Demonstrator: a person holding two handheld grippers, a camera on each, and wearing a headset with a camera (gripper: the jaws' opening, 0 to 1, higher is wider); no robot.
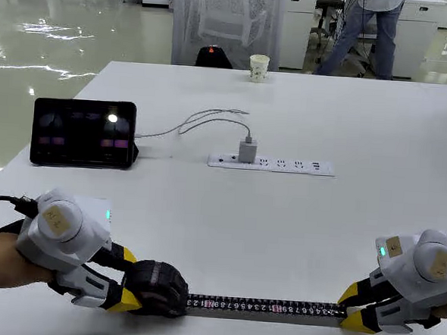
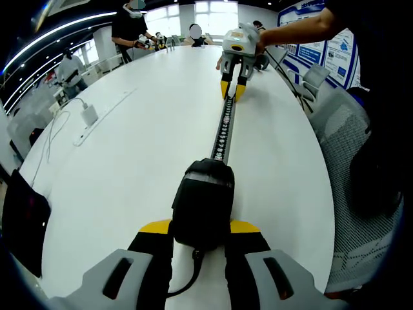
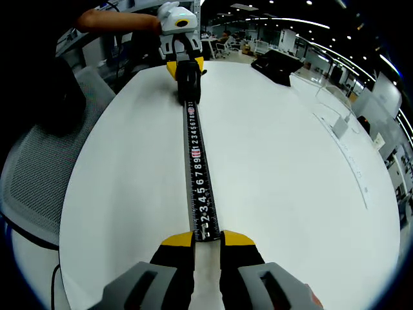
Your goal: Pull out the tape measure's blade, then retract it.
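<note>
L tool [image 1: 129, 280] clamps tape measure case [image 1: 159, 286], R tool [image 1: 352, 307] pinches blade [image 1: 268, 307] tip; thin, springy, prob. slippery.

My white workbench [image 1: 363, 123] stretches ahead, carrying a dark tablet [image 1: 83, 132], a power strip [image 1: 273, 164] with a plugged-in charger [image 1: 247, 150] and a paper cup [image 1: 258, 67]. Beyond it I see a mesh chair [image 1: 225, 23], white cabinets [image 1: 298, 32] and glossy floor [image 1: 57, 36] reflecting bright light. A person [image 1: 366, 32] stands by the cabinets.

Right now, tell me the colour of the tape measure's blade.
Black blade with white numerals; clearest in the right gripper view.
</note>
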